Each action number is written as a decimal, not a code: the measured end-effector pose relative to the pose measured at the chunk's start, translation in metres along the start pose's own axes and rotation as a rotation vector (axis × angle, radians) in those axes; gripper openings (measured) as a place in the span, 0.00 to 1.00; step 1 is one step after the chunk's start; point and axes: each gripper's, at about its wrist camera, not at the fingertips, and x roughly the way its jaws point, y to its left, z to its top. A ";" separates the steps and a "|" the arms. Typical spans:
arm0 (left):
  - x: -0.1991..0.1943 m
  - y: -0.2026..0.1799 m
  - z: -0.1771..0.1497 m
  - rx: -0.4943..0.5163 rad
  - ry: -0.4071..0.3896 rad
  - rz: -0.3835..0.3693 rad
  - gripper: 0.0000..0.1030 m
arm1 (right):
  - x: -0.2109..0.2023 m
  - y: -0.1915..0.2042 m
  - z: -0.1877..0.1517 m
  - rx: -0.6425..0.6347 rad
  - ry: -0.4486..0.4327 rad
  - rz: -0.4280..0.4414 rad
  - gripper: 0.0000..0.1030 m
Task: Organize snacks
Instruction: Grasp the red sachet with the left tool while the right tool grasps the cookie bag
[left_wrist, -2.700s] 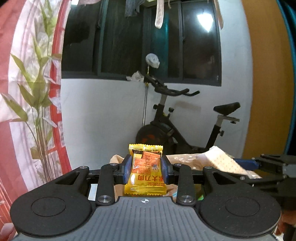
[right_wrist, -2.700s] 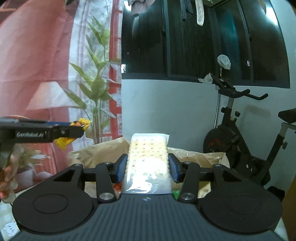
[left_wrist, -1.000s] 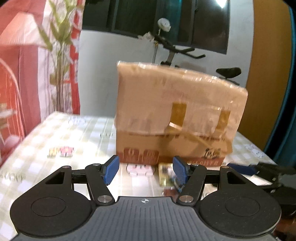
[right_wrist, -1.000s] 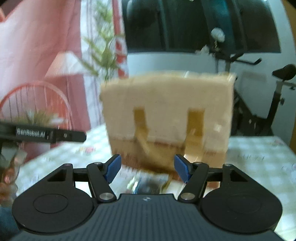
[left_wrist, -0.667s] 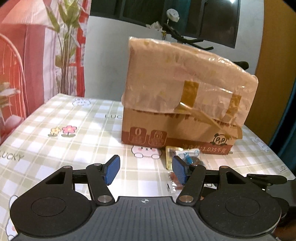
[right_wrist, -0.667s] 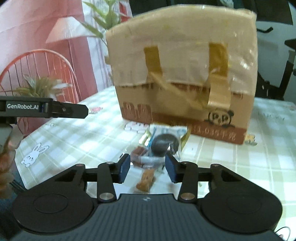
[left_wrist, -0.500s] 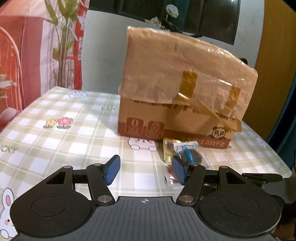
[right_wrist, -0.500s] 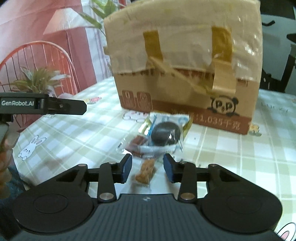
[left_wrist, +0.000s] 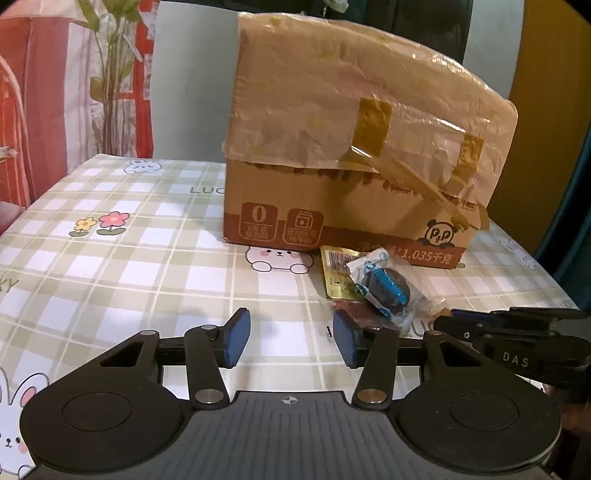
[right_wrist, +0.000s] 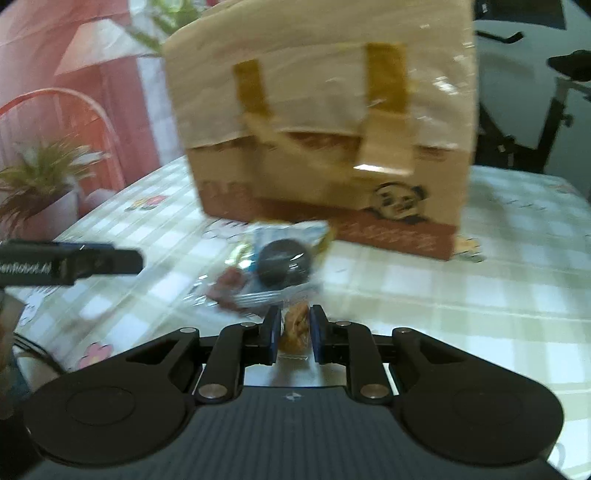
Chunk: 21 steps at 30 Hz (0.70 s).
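Snacks in small wrappers are gathered on the table just in front of the box, and the nearest, a brown snack (right_wrist: 293, 326) in clear film, is clamped between the pads of the right gripper (right_wrist: 293, 334), whose jaws have just been closing on it. The left gripper (left_wrist: 291, 341) is held over bare cloth with its jaws parted and nothing between them, though they have just been closing too; the pile lies just to its right. Behind the clamped piece, a dark round cookie (left_wrist: 388, 286) in a clear blue-printed wrapper is seen resting on a gold packet (left_wrist: 334, 269) and a reddish packet (right_wrist: 229, 282). All are judged light, crinkly and slippery, with brittle contents likely to be crushed, so a hold on the sealed edge or across the narrow width is advised, with gentle pressure. The table (left_wrist: 122, 266) is covered by a glossy checked cloth printed with bears and flowers, off which film may slide. Further back, the taped cardboard box (left_wrist: 354, 155) is stood. Beyond it, a pale wall, a leafy curtain, a potted plant (right_wrist: 40, 177) and an exercise bike (right_wrist: 554, 99) are seen.
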 end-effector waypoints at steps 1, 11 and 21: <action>0.003 -0.001 0.001 0.006 0.002 -0.006 0.47 | 0.001 -0.004 -0.002 0.015 0.003 -0.004 0.18; 0.054 -0.016 0.016 0.063 0.063 -0.095 0.40 | 0.003 -0.021 -0.003 0.104 -0.004 0.024 0.18; 0.078 -0.036 0.019 0.142 0.098 -0.145 0.38 | 0.004 -0.022 -0.003 0.123 -0.002 0.036 0.18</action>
